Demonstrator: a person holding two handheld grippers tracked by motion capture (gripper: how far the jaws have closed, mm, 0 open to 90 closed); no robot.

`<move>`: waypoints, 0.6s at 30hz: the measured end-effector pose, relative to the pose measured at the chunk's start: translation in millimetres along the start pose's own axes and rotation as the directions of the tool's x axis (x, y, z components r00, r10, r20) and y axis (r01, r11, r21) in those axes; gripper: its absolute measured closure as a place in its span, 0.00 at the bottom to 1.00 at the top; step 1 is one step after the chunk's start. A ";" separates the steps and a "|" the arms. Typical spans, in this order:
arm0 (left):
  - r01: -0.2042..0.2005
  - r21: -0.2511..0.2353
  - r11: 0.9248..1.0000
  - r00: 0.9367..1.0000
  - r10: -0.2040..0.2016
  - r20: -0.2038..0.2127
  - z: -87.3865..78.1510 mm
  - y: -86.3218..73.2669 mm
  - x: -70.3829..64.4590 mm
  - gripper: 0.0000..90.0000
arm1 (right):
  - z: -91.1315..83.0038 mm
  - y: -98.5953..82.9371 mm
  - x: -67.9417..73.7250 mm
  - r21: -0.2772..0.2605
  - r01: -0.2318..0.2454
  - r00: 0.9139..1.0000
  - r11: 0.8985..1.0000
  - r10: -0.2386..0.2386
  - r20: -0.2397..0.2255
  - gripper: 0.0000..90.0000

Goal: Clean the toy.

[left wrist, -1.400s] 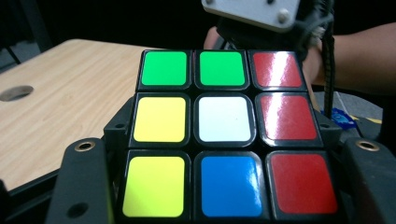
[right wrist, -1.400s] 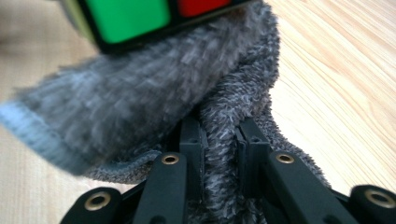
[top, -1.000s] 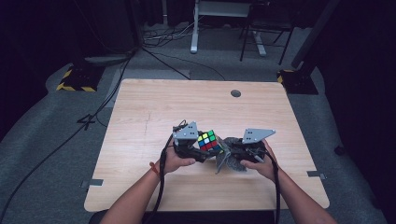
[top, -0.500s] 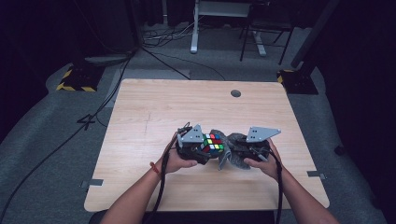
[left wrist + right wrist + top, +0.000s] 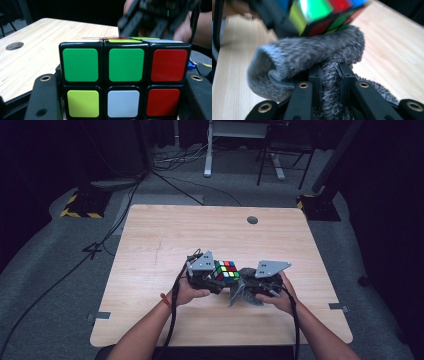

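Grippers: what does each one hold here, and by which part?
The left gripper clamps the puzzle cube by its two opposite side faces. The right gripper pinches a fold of the grey fuzzy cloth, bunched just under the cube.

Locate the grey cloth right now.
The grey cloth is pinched in the right tool, just right of the puzzle cube near the table's front middle.

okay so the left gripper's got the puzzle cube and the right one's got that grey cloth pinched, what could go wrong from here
1. The left gripper clamps the cube only by its side faces, so a firm push from the cloth could twist a layer or slide the cube out.
2. The right gripper pinches just one fold of the cloth; rubbing may tug it free.
3. Loose cloth hangs low near the table and could drag.
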State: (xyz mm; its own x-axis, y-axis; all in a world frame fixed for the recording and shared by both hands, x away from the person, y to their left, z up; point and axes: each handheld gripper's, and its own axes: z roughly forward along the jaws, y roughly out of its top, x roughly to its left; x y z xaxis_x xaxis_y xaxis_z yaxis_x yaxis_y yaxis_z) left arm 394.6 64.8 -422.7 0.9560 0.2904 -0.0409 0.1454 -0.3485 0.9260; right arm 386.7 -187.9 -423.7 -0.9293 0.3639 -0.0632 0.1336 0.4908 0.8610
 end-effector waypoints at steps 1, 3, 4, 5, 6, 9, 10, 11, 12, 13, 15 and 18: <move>0.004 0.003 1.000 1.000 -0.004 -0.001 0.6 -0.5 0.5 0.37 | -4.7 0.4 -3.3 -0.021 -0.015 1.000 1.000 0.015 0.005 0.86; -0.002 0.017 1.000 1.000 0.002 -0.007 2.6 -1.3 0.6 0.37 | -13.0 1.4 -7.6 -0.056 -0.033 0.999 0.998 0.034 0.021 0.85; 0.002 0.016 1.000 1.000 -0.002 -0.005 3.2 -1.6 0.7 0.37 | -16.3 2.3 -8.5 -0.063 -0.033 0.999 0.997 0.035 0.031 0.85; 0.012 0.015 1.000 1.000 -0.012 0.001 3.8 -1.7 0.6 0.37 | -18.6 2.8 -9.2 -0.068 -0.033 0.999 0.997 0.035 0.036 0.86; 0.004 0.021 1.000 1.000 -0.004 -0.005 4.3 -1.5 0.3 0.37 | -19.9 3.0 -9.5 -0.069 -0.031 0.999 0.997 0.034 0.042 0.86; 0.005 0.016 1.000 1.000 -0.005 -0.004 4.8 -1.2 -1.0 0.37 | -17.5 1.9 -9.2 -0.054 -0.031 0.999 0.998 0.033 0.043 0.86; -0.001 0.015 1.000 1.000 0.001 -0.008 4.5 -0.6 -1.4 0.37 | -14.4 1.5 -7.1 -0.034 -0.018 0.999 0.999 0.019 0.044 0.86; -0.001 0.009 1.000 1.000 0.001 -0.005 4.4 -0.2 -2.1 0.37 | -10.4 1.0 -4.2 -0.010 -0.001 0.999 1.000 0.001 0.042 0.86; -0.001 0.005 1.000 1.000 0.001 -0.002 4.0 0.4 -2.5 0.37 | -5.5 0.3 -0.7 0.011 0.014 0.999 1.000 -0.014 0.034 0.86; -0.002 0.002 1.000 1.000 0.002 0.000 3.7 1.0 -3.3 0.37 | -0.3 -0.5 2.9 0.035 0.029 0.999 0.999 -0.030 0.027 0.86; -0.010 -0.003 1.000 1.000 0.010 -0.002 2.6 2.2 -4.6 0.37 | 8.3 -1.9 8.1 0.068 0.051 0.999 0.996 -0.052 0.014 0.86; -0.005 -0.017 1.000 1.000 0.005 0.001 0.2 3.3 -5.0 0.37 | 15.3 -3.5 11.0 0.082 0.051 0.999 0.995 -0.050 -0.014 0.85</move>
State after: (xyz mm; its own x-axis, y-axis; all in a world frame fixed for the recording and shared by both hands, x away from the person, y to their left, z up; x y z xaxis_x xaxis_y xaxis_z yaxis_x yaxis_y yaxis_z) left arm 390.3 62.1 -419.5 0.9570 0.2879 -0.0368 0.1365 -0.3346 0.9324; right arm 381.3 -173.5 -435.1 -0.9394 0.3282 -0.0992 0.1139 0.5718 0.8125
